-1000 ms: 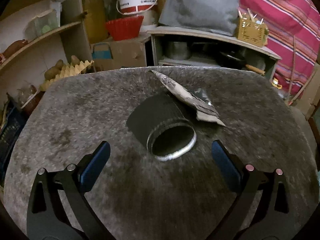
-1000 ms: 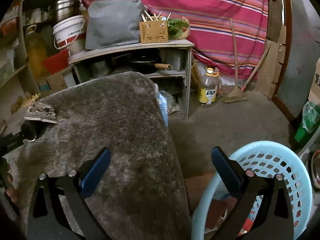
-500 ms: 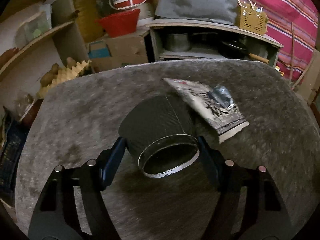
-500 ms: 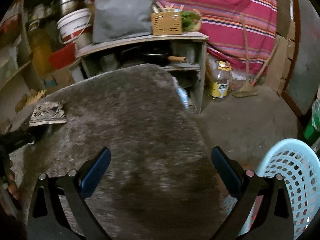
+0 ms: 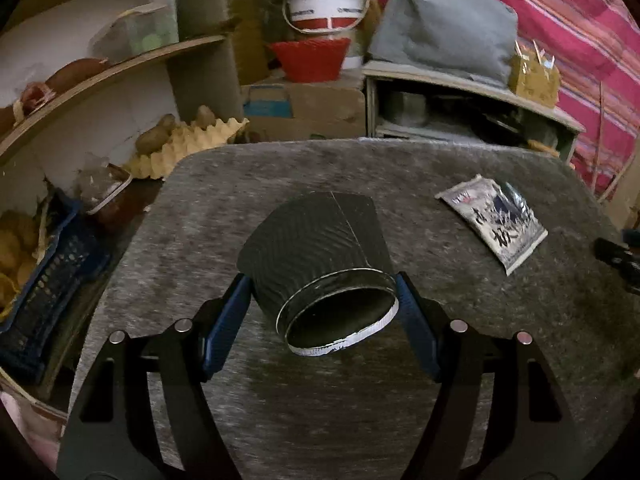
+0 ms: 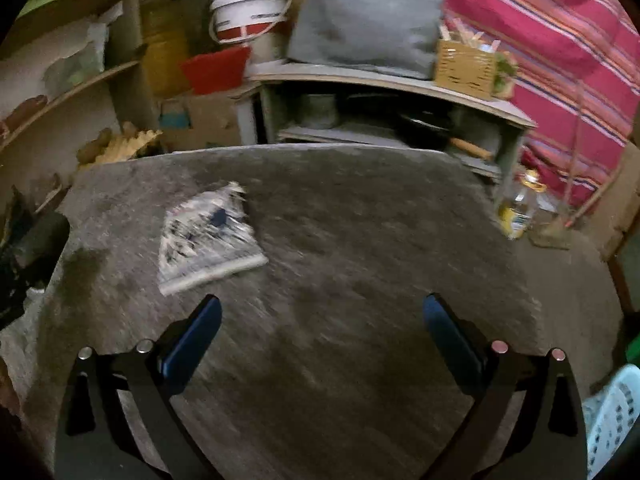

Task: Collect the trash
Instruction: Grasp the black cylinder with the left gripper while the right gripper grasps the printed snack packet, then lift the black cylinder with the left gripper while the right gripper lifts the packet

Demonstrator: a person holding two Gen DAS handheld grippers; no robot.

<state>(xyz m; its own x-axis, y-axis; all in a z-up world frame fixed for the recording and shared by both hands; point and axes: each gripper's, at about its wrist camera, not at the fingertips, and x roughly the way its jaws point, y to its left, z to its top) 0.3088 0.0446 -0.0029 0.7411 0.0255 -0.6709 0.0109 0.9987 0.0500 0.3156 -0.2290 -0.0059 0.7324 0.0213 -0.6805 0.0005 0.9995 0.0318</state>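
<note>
Because your left gripper (image 5: pixel 323 304) grips the black ribbed paper cup with the silver rim (image 5: pixel 320 264) across its width, both blue pads pressed to its sides, the cup hangs tilted, mouth toward the camera, apparently lifted clear of the surface. Your right gripper (image 6: pixel 322 342) stands wide open and empty, aimed just short of the flat printed foil sachet (image 6: pixel 206 236), probably the next pickup. That sachet lies on the grey fuzzy cloth-covered table (image 6: pixel 360 208). At the right view's lower edge shows the pale blue perforated plastic basket (image 6: pixel 612 408), the likely trash destination. Behind the table stand cluttered shelves (image 5: pixel 440 76) and a red striped curtain (image 6: pixel 560 40).
</note>
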